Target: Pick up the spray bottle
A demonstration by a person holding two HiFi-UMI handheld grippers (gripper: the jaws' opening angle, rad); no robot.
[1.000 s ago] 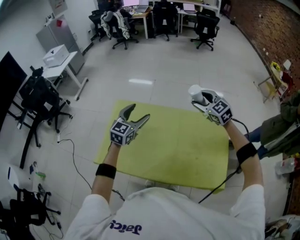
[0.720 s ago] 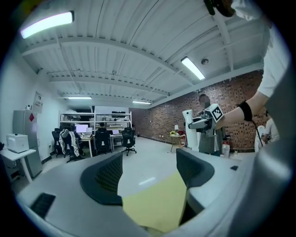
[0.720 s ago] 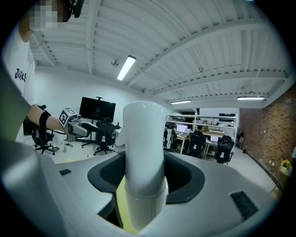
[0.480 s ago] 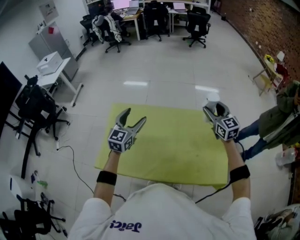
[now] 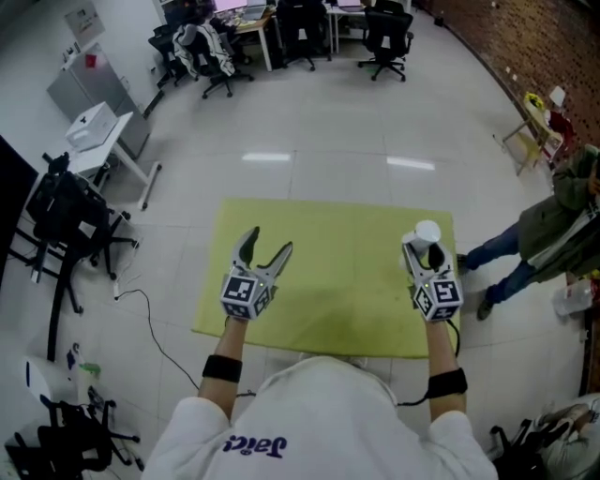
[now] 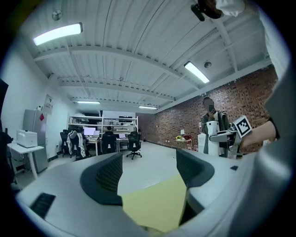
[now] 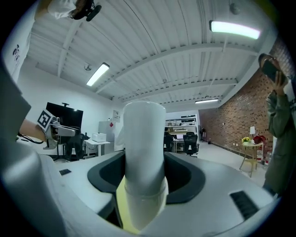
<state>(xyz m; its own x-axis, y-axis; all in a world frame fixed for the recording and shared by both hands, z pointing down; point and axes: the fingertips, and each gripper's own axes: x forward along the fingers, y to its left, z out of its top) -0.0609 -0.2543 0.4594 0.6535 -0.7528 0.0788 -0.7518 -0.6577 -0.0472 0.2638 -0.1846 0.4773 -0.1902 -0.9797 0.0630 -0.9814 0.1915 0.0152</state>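
The white spray bottle (image 5: 427,232) stands upright between the jaws of my right gripper (image 5: 425,247), which is shut on it over the right side of the yellow-green table (image 5: 347,281). In the right gripper view the bottle (image 7: 144,148) fills the gap between the dark pads, and its lower part looks clear over the yellow top. My left gripper (image 5: 266,244) hovers over the table's left part, open, with nothing between its fingers. In the left gripper view the left gripper (image 6: 150,169) frames only bare tabletop, and the bottle (image 6: 212,137) shows far right.
A person in a dark green coat (image 5: 567,220) stands just off the table's right edge. Left of the table are a black stand (image 5: 66,216), a white cart (image 5: 98,127) and a cable on the floor (image 5: 150,319). Office chairs and desks (image 5: 300,23) line the back.
My right gripper has come nearer and lower with the bottle, from the table's far right corner to its right side, and rolled the bottle upright. The left gripper drifted slightly nearer.
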